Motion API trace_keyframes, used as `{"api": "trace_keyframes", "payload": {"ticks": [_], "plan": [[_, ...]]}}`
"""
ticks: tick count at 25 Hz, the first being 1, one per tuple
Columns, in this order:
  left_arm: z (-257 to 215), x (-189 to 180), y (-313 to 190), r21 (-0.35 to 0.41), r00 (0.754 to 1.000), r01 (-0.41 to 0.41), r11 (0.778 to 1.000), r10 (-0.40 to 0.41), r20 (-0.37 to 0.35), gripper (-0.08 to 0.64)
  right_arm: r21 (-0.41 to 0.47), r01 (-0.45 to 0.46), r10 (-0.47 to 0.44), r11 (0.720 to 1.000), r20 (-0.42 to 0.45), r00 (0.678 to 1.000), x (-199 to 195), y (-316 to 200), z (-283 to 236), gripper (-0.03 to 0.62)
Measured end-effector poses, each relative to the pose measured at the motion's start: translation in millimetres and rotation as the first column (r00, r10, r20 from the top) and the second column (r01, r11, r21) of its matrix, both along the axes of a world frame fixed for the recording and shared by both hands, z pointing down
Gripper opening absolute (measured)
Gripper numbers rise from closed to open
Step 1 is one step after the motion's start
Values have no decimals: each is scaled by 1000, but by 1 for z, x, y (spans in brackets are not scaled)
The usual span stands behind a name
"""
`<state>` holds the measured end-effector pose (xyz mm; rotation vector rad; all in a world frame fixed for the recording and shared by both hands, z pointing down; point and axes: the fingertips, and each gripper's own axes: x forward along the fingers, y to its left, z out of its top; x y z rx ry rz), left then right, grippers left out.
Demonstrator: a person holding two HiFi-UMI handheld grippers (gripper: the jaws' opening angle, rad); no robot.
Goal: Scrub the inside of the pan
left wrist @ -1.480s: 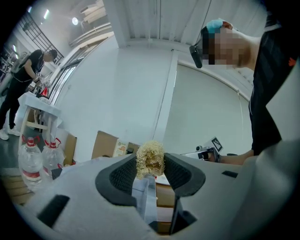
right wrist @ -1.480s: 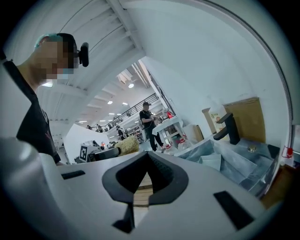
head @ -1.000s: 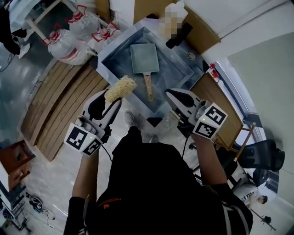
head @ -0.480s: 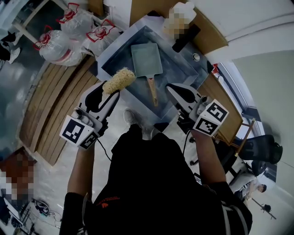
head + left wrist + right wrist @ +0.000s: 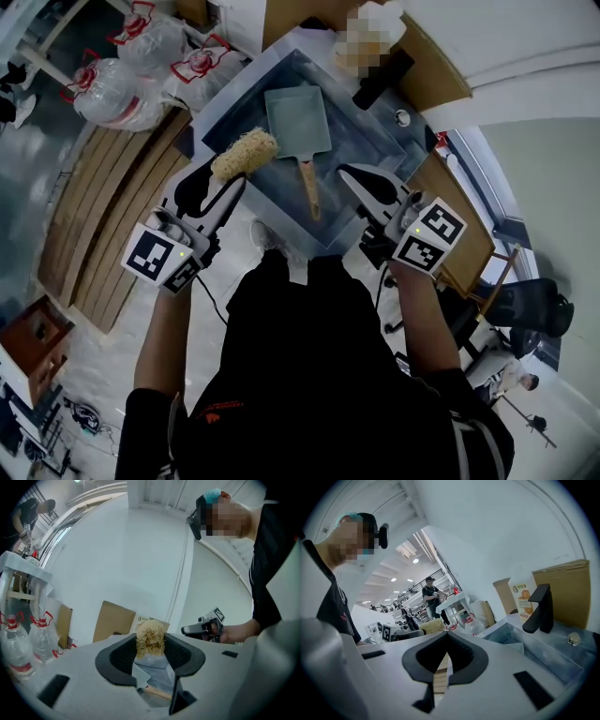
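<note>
A pale rectangular pan (image 5: 298, 119) with a wooden handle (image 5: 307, 185) lies flat in the grey sink (image 5: 228, 110). My left gripper (image 5: 225, 175) is shut on a yellow fibrous scrubber (image 5: 245, 153), which hangs over the sink's near-left rim, left of the pan. In the left gripper view the scrubber (image 5: 150, 641) sits squeezed between the jaws of the left gripper (image 5: 150, 645), with the pan (image 5: 154, 676) below. My right gripper (image 5: 356, 176) hovers just right of the handle, shut and holding nothing. In the right gripper view the handle (image 5: 440, 677) shows beneath the right gripper (image 5: 447, 637).
A black faucet (image 5: 383, 76) stands at the sink's far right corner, also seen in the right gripper view as the faucet (image 5: 539, 608). Water bottles (image 5: 120, 86) stand to the left, above wooden slats (image 5: 108, 211). A black chair (image 5: 527, 314) is at the right.
Both grippers have moved a little forward toward the sink. The scrubber now hangs over the sink's near-left rim, closer to the pan.
</note>
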<state>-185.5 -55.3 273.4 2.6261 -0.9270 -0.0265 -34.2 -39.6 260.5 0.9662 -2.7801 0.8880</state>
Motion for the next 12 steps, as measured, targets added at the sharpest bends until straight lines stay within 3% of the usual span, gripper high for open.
{"api": "trace_keyframes", "payload": {"ticks": [12], "plan": [[38,49,-47,-60,990,57,997,-48,131,181,-33,135,-134,990,31,991,27,-45,34,5]]}}
